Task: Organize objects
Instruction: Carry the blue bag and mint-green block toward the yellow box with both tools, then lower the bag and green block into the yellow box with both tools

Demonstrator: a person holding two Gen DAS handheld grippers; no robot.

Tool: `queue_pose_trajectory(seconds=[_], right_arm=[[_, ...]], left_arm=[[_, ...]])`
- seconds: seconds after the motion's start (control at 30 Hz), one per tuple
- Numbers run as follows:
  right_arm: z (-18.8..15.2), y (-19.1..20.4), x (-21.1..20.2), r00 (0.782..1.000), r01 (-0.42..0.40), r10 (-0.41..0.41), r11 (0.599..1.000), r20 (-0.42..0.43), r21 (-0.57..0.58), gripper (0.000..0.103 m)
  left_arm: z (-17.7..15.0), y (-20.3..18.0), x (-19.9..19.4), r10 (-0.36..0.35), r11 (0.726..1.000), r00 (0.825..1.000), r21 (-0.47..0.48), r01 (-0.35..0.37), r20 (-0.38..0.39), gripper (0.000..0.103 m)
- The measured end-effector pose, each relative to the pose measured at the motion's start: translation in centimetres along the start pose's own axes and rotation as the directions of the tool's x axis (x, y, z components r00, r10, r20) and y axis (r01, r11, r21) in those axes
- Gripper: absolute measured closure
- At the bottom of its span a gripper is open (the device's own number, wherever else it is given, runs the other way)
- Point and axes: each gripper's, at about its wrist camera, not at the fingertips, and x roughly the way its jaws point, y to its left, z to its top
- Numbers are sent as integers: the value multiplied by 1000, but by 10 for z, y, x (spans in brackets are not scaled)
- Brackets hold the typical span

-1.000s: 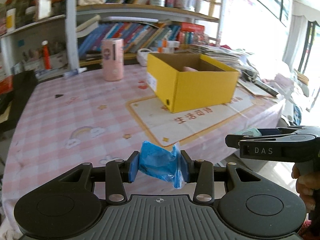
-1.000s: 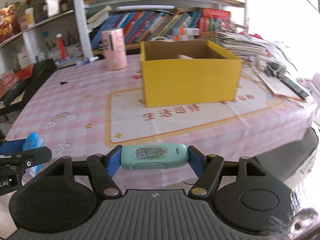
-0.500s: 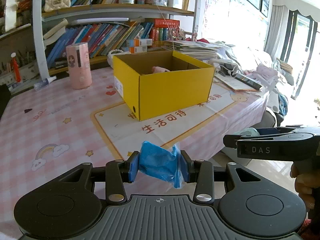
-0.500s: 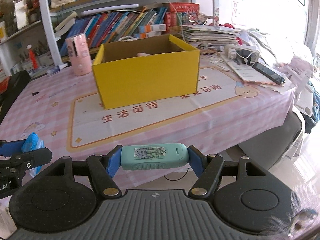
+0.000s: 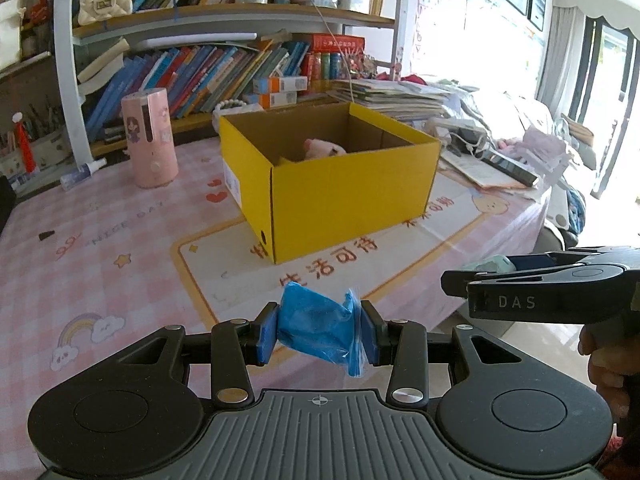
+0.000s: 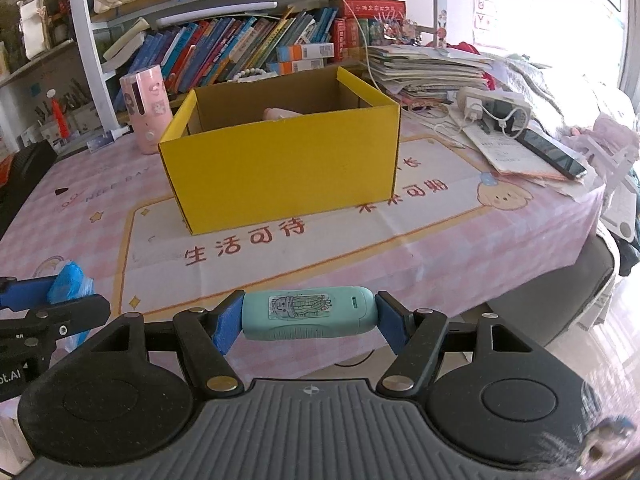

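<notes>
The left tool is clamped on a crumpled blue plastic packet, and the right tool grips a pale teal oblong plastic device with a sticker end to end. Both hover short of the desk's near edge. The open yellow cardboard box on the desk already holds a pink item. Both carried things, I judge, are yet to be dropped in.

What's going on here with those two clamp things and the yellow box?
A person is tidying up with a handheld gripper in each hand. The left gripper is clamped on a blue plastic packet, the right gripper on a small teal device. Both hover short of the open yellow box, which already holds something pink.
</notes>
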Motion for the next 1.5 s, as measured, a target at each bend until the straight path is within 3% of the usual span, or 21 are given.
queue_pose_trajectory(seconds=[0.57, 0.77, 1.03, 1.2, 1.5], right_arm=[[54, -22, 46, 999, -30, 31, 999, 27, -36, 36], [84, -30, 48, 990, -38, 48, 996, 133, -79, 36], [134, -35, 60, 960, -57, 105, 981, 259, -186, 36], [152, -36, 92, 968, -94, 145, 967, 207, -238, 36], [166, -36, 147, 974, -205, 223, 930, 25, -304, 36]], left_arm=[[48, -2, 39, 41, 999, 997, -19, -40, 58, 63], [72, -4, 50, 74, 997, 991, -18, -72, 108, 63], [110, -5, 75, 112, 994, 982, -23, -110, 152, 63], [128, -8, 95, 125, 992, 980, -25, -123, 152, 63], [146, -11, 131, 143, 990, 983, -35, -139, 117, 63]])
